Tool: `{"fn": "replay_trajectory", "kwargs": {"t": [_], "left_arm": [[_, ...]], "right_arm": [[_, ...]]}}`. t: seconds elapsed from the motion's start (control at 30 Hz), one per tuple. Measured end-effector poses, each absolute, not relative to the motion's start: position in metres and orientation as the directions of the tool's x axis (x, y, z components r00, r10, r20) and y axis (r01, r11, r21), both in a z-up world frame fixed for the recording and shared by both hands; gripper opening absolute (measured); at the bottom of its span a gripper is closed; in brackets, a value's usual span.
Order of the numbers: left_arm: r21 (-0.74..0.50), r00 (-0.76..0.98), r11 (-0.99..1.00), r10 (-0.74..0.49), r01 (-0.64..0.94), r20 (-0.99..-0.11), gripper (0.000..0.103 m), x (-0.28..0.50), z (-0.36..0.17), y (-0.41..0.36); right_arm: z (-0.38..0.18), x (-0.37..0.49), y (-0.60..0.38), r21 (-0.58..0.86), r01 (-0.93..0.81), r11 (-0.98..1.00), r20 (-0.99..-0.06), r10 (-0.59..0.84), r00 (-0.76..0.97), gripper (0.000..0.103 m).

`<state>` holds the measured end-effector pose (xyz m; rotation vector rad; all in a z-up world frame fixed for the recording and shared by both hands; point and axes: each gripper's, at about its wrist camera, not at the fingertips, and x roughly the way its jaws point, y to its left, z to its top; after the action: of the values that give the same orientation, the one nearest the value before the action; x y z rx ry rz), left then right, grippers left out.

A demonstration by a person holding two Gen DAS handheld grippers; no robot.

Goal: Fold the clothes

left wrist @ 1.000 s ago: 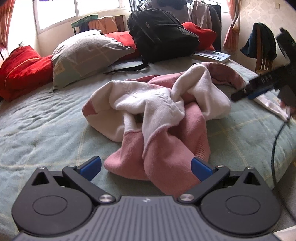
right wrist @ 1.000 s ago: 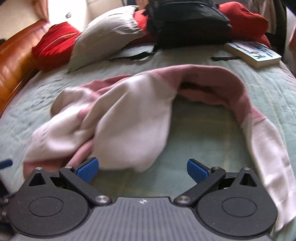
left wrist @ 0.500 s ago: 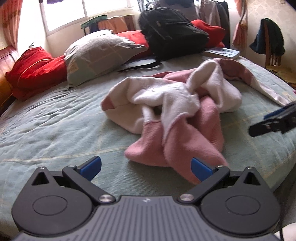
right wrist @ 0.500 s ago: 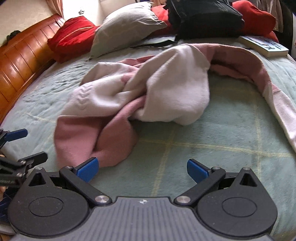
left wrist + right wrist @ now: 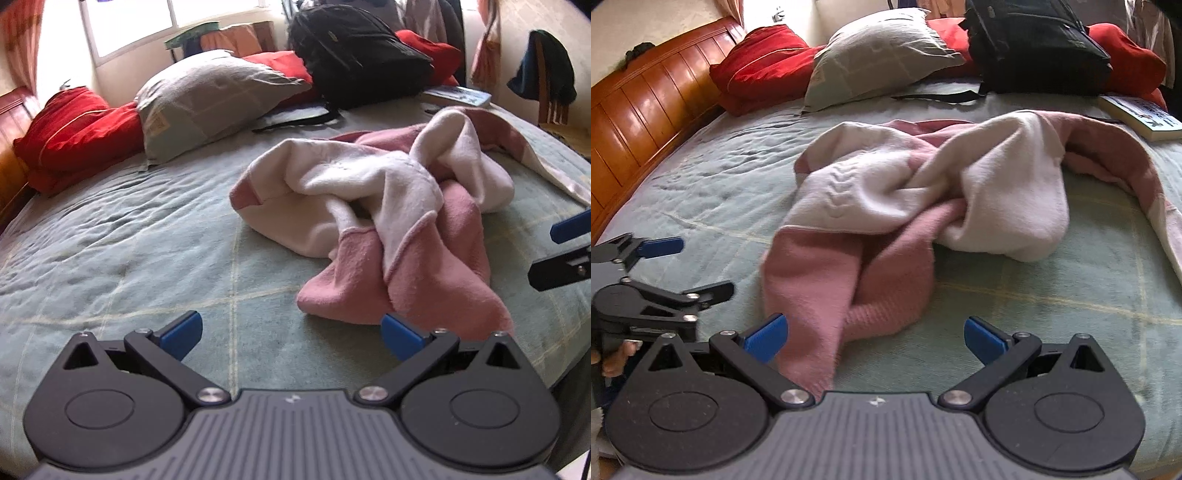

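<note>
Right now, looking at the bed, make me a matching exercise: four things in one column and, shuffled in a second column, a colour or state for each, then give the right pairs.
Things
1. sweater
2. backpack
3. book
4. left gripper

States
A. black, propped against the red cushions
B. lying flat near the bed's edge
C. fingers apart, holding nothing
D. pink and white, crumpled in a heap

Pairs: 1-D, 2-A, 3-B, 4-C
</note>
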<state>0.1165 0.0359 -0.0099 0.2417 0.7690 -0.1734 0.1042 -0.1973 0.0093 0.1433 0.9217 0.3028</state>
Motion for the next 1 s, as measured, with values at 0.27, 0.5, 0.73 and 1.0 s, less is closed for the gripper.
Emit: {"fn": "replay_trajectory", "kwargs": {"t": [0.27, 0.5, 0.73, 1.0], "left_arm": [[0.099, 0.684, 0.949, -0.141, 0.3, -0.716, 0.102, 0.153, -0.03, 0.029], [0.041, 0.659, 0.948, -0.189, 0.316, -0.728, 0.103, 0.186, -0.043, 0.018], [0.113, 0.66, 0.967, -0.068, 0.228, -0.748, 0.103, 0.187, -0.044, 0.04], [0.136, 0.68, 0.977, -0.012, 0.163, -0.733, 0.102, 0.175, -0.025, 0.065]], "right_arm": [[0.015, 0.102, -0.18, 0.227, -0.186, 0.956, -0.766, 0.294, 0.572, 0.103], [0.018, 0.103, -0.184, 0.225, -0.154, 0.962, -0.764, 0.272, 0.585, 0.103], [0.017, 0.105, -0.194, 0.228, -0.137, 0.964, -0.76, 0.264, 0.594, 0.103], [0.009, 0.108, -0.211, 0.275, -0.111, 0.955, -0.753, 0.286, 0.593, 0.103]]}}
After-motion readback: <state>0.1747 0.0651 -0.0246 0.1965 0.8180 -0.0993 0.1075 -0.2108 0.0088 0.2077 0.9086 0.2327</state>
